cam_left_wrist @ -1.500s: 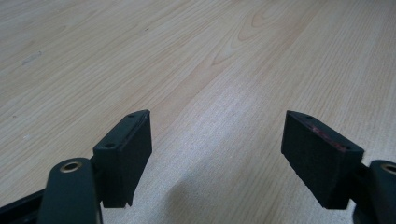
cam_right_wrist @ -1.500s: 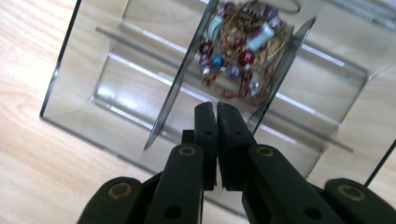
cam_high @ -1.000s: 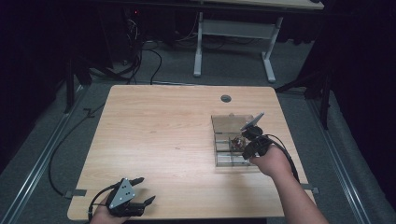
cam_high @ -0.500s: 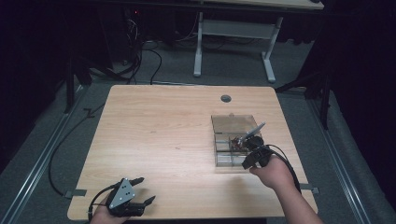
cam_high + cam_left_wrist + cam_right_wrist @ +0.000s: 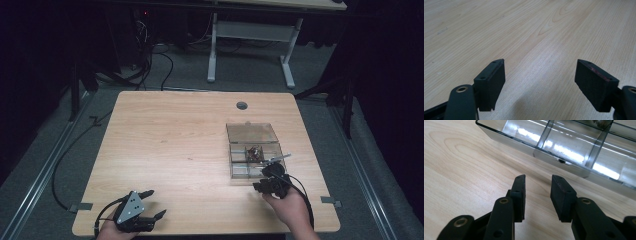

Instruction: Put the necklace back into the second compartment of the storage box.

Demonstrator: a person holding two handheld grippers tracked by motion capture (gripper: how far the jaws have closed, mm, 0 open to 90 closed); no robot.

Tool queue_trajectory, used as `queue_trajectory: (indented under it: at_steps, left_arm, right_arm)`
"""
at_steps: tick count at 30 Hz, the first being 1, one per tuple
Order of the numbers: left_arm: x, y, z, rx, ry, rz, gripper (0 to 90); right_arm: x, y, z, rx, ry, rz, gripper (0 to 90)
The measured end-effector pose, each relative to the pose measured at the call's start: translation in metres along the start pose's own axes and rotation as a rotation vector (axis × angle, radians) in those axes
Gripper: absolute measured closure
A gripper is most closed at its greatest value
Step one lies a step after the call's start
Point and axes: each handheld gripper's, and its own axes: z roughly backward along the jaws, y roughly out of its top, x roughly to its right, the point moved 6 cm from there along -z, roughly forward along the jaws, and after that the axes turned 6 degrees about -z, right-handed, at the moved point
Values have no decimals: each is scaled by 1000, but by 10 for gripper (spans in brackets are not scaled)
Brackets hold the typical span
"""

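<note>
While the right tool (image 5: 265, 184) sits low beside the near wall of the clear compartment box (image 5: 254, 150), we see its jaws part-way apart and empty; they have just been opening, and nothing lies between them in the right gripper view, just bare wood. The box rests toward the counter's right edge, its lid folded back toward the far edge. Inside one middle compartment lies a small cluster of dark little parts (image 5: 253, 151), and a thin metal piece (image 5: 278, 158) leans over the box's right wall. So we judge a drop into the box is done and the hand is clear of it; the near compartments look empty in the right gripper view (image 5: 564, 147), so sorting may have more to go.

Our left tool (image 5: 150, 205) waits at the counter's (image 5: 170, 135) near left corner, jaws spread wide over bare wood, holding nothing. Plenty of open room across the middle and left; the tight spot is the narrow strip between box and near right corner.
</note>
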Motion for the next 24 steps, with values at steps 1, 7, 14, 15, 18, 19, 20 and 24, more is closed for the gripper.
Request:
queue_trajectory:
  at_steps: [1,7,14,15,18,19,20,24]
  left_arm:
    - [0,0,0,0,0,1,248]
    - [-1,0,0,2,4,6,247]
    - [-3,0,1,14,11,32,243]
    - [-3,0,1,16,13,33,243]
    - [-3,0,1,17,13,38,242]
    - [-3,0,0,14,14,38,243]
    - [-3,0,0,12,14,38,241]
    - [-4,0,0,6,21,44,241]
  right_arm:
    - [0,-3,-1,36,7,-1,631]
    - [2,-20,-10,224,28,22,553]
    - [5,-34,-12,486,20,14,538]
    - [5,-36,-12,511,21,4,537]
    - [6,-41,-9,577,27,-14,534]
    - [6,-41,-9,581,39,-12,530]
    - [6,-41,-11,566,54,-17,528]
    - [5,-41,-13,536,50,-16,524]
